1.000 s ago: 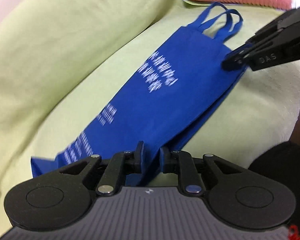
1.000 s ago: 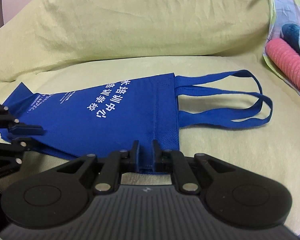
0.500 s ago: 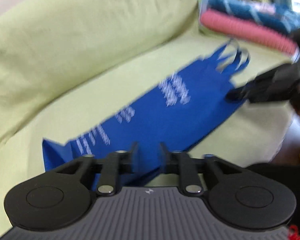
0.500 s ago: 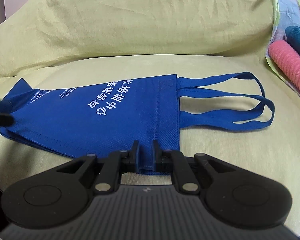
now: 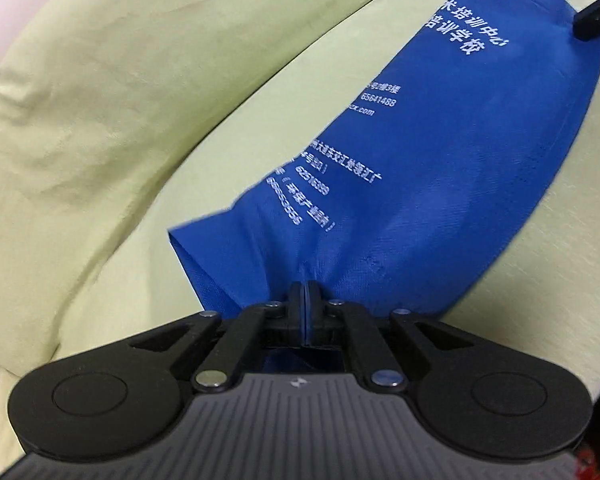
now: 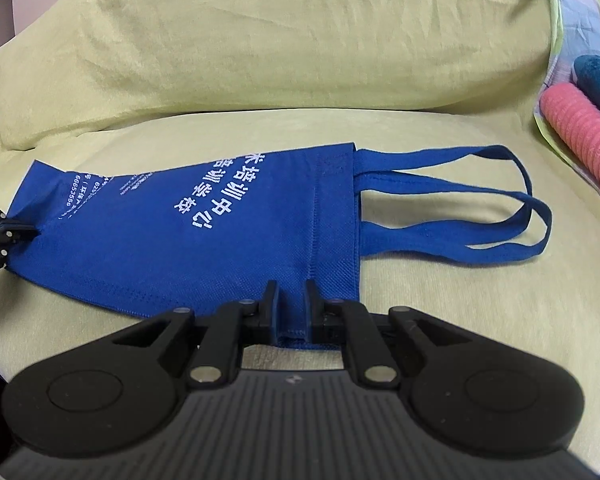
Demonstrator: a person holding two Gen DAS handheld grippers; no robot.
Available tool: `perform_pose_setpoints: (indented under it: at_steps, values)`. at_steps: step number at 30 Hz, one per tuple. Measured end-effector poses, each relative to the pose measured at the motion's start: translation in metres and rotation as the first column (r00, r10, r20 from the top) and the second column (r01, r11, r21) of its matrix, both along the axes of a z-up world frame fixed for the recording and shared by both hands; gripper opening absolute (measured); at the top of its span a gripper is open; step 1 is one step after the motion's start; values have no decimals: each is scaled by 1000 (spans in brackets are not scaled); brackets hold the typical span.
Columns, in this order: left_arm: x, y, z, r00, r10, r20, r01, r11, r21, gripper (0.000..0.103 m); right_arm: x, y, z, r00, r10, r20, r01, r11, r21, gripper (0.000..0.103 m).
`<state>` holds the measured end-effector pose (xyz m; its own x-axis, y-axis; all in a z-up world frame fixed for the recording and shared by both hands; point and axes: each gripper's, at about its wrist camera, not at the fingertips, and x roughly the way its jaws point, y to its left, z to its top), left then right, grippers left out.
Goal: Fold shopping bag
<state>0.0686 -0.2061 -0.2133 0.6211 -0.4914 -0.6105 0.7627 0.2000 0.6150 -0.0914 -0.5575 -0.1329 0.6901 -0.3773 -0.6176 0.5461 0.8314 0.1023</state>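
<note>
A blue shopping bag with white print lies folded lengthwise on a yellow-green sofa seat. My left gripper is shut on the bag's bottom edge, the cloth puckering at the pinch. My right gripper is shut on the near edge by the bag's mouth, blue cloth filling the narrow gap between its fingers. The two handles trail flat to the right of the mouth. Each gripper shows at the far end of the bag in the other's view: the right gripper, the left gripper.
A yellow-green back cushion rises behind the bag. At the right edge a pink ribbed roll and a teal patterned item lie on a checked cloth. The sofa's front edge drops off below the right end of the bag.
My left gripper has slid along the bag to its bottom edge and shut on it, where its jaws stood apart before. The right gripper has kept its grip and place.
</note>
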Motion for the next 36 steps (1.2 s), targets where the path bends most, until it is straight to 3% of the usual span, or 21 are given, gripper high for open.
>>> perform_pose_setpoints:
  at_steps: [2, 5, 8, 10, 13, 16, 18, 22, 25, 30, 36]
  values:
    - [2, -1, -3, 1000, -10, 22, 10, 1000, -9, 4, 0, 0, 0, 1000, -1, 0, 1, 1000, -4, 8]
    - [-9, 1, 17, 1000, -18, 19, 20, 998, -67, 5, 0, 0, 0, 1000, -2, 0, 2, 1000, -5, 8]
    - [-31, 8, 38, 993, -122, 7, 122, 983, -139, 7, 1, 0, 1, 1000, -4, 0, 4, 1000, -4, 8]
    - [-31, 7, 36, 990, -136, 22, 138, 983, -125, 8, 2, 0, 1, 1000, -4, -2, 4, 1000, -7, 8]
    - [-9, 6, 16, 993, -74, 87, 78, 996, -42, 7, 2, -1, 1, 1000, -2, -2, 1, 1000, -7, 9]
    - [20, 5, 2, 997, -75, 33, 76, 996, -38, 7, 2, -1, 1, 1000, 0, -2, 0, 1000, -8, 8]
    - [22, -4, -1, 994, -84, 73, 85, 996, -14, 7, 2, -1, 0, 1000, 0, -2, 0, 1000, -10, 8]
    - [18, -20, 18, 998, -29, 51, 32, 998, -57, 6, 2, -2, 0, 1000, -2, 0, 2, 1000, -7, 8]
    - [3, -23, 32, 996, -75, 54, 80, 991, -106, 8, 2, -2, 1, 1000, -5, 2, 5, 1000, -6, 8]
    - [36, -33, 7, 998, 39, 48, -39, 999, -2, 7, 3, -2, 1, 1000, -2, -2, 2, 1000, -9, 8]
    - [76, -25, 15, 987, 160, -23, -161, 986, -33, 5, 3, -2, 1, 1000, -2, -2, 2, 1000, -7, 9]
